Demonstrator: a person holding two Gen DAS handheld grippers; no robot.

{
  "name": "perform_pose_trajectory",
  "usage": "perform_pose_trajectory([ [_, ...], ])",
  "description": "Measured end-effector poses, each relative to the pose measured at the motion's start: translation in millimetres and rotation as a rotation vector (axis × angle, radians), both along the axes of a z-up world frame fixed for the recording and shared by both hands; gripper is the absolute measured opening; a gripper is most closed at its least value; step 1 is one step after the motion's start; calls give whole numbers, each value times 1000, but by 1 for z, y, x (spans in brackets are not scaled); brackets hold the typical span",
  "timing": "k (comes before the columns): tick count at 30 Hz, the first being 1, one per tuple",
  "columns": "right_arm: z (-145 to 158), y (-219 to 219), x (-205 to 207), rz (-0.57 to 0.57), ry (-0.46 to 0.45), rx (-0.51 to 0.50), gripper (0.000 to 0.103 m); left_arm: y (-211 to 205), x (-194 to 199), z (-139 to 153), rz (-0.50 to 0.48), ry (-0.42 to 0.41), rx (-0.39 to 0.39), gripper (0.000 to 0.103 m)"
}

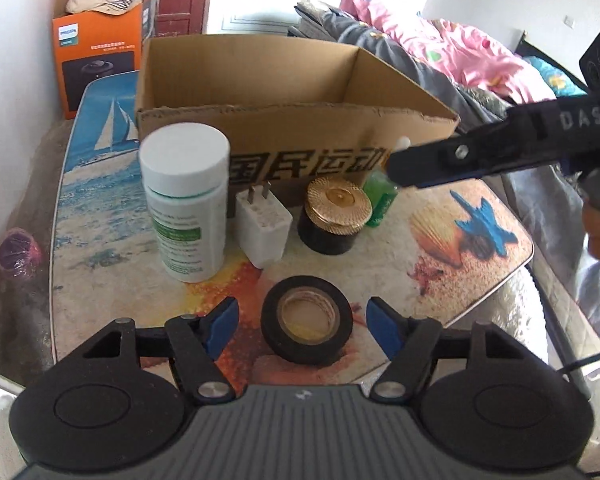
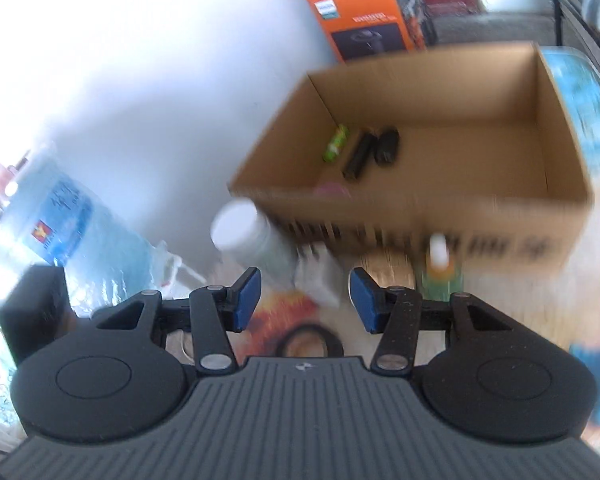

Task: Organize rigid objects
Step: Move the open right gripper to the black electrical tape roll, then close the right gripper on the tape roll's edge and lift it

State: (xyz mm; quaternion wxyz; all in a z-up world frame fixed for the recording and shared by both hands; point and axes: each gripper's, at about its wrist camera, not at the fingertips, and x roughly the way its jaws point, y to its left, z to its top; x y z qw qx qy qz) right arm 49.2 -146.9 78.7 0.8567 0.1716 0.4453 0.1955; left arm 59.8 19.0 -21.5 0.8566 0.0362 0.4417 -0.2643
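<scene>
On the printed mat sit, left to right, a white-capped plastic bottle [image 1: 184, 200], white plug adapter [image 1: 263, 228], gold-lidded dark jar [image 1: 334, 216] and green bottle [image 1: 380, 200] before the open cardboard box [image 1: 300, 128]; the left gripper [image 1: 303, 326], open, straddles the black tape roll [image 1: 306, 326] untouched; the right gripper [image 2: 305, 300] hangs open, empty

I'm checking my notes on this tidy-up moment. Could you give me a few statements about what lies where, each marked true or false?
1. The black tape roll lies flat between the open left tongs, untouched. True.
2. The white bottle lies on its side. False: it stands upright by the white charger plug.
3. The cardboard box holds nothing. False: a green tube and two dark items lie inside.
4. The gold-lidded jar stands in front of the box. True.
5. The right tongs grip the small green bottle. False: they are open and hold nothing.
</scene>
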Motion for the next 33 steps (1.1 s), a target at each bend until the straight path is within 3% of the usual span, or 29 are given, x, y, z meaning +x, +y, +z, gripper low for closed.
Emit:
perform_pose_trajectory([
  [6,-71,27,-13,-66,29,-46,45,-27,-5,-20,-43,-16,142,73],
  [10,-89,44,-14,-41,25,-67,41,-32,-4,-29,-46,-19,183,73],
  [26,-106,76,3,56,-36,-207,17,-42,3,-37,-22,-33,217,65],
  [33,-94,78,-7,33,-75,-215,16,-40,-8,-23,-20,-73,204,65],
])
